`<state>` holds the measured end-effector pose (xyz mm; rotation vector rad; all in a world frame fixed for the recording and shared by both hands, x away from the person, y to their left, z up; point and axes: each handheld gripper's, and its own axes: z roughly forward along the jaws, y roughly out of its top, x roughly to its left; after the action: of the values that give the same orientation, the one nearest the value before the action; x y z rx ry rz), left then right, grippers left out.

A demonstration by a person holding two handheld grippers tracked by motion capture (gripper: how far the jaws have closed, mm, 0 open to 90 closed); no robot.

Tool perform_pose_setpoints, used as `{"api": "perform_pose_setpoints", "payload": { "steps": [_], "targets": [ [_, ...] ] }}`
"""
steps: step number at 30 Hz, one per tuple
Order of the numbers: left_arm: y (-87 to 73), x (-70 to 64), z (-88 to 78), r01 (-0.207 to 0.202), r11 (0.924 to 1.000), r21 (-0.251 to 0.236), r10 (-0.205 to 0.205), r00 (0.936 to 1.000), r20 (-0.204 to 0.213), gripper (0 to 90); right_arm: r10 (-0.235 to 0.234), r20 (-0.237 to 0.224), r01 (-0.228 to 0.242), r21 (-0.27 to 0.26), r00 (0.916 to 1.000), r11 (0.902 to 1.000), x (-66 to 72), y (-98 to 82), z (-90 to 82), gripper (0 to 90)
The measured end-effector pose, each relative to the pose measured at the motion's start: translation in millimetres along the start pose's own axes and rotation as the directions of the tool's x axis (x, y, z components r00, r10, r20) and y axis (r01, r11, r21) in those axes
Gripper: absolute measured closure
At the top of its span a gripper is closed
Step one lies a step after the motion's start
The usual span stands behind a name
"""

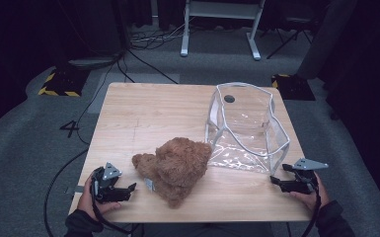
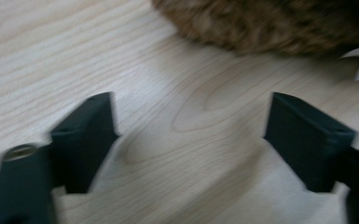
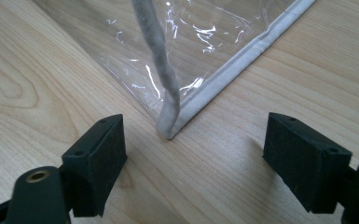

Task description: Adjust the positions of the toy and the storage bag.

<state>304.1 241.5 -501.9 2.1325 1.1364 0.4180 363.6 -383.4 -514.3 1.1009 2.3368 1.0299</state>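
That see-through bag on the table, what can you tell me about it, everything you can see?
The clear bag looks like soft transparent plastic, glossy and creased, edged all round with pale grey piping. It stands open-topped on the right half of the wooden table, sagging a little, and nothing shows inside. A dark round spot shows near its far upper edge. The brown teddy bear lies right against its left lower side. The right gripper sits just off its near right corner, jaws wide apart, not touching it.
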Motion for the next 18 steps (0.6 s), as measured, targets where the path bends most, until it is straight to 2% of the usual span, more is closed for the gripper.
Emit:
{"api": "perform_pose_setpoints", "payload": {
  "steps": [1,2,4,5,10,16,17,18],
  "targets": [
    [4.1,-3.8,-5.2,-0.028,0.9996,-0.008,0.028,0.9996,0.002,18.7,0.000,0.000,0.000,0.000,1.0000,1.0000,0.0,0.0,0.0,20.9],
    [4.1,-3.8,-5.2,-0.028,0.9996,-0.008,0.028,0.9996,0.002,14.9,0.000,0.000,0.000,0.000,1.0000,1.0000,0.0,0.0,0.0,20.9],
    [8.5,-8.0,-10.1,-0.040,0.9986,-0.035,0.041,0.9991,0.007,17.2,0.000,0.000,0.000,0.000,1.0000,1.0000,0.0,0.0,0.0,20.9],
    [12.4,-10.9,-14.8,-0.056,0.9969,-0.055,0.057,0.9983,0.014,15.6,0.000,0.000,0.000,0.000,1.0000,1.0000,0.0,0.0,0.0,20.9],
    [21.0,-19.4,-23.1,-0.086,0.9935,-0.074,0.087,0.9961,0.013,16.3,0.000,0.000,0.000,0.000,1.0000,1.0000,0.0,0.0,0.0,20.9],
    [34.0,-33.3,-33.4,-0.126,0.9853,-0.116,0.129,0.9914,0.022,15.7,0.000,0.000,0.000,0.000,1.0000,1.0000,0.0,0.0,0.0,20.8],
    [39.3,-38.4,-37.0,-0.143,0.9812,-0.130,0.147,0.9888,0.025,15.8,0.000,0.000,0.000,0.000,1.0000,1.0000,0.0,0.0,0.0,20.9],
    [39.3,-38.4,-37.0,-0.143,0.9812,-0.130,0.147,0.9888,0.025,15.8,0.000,0.000,0.000,0.000,1.0000,1.0000,0.0,0.0,0.0,20.9]
  ]
}}
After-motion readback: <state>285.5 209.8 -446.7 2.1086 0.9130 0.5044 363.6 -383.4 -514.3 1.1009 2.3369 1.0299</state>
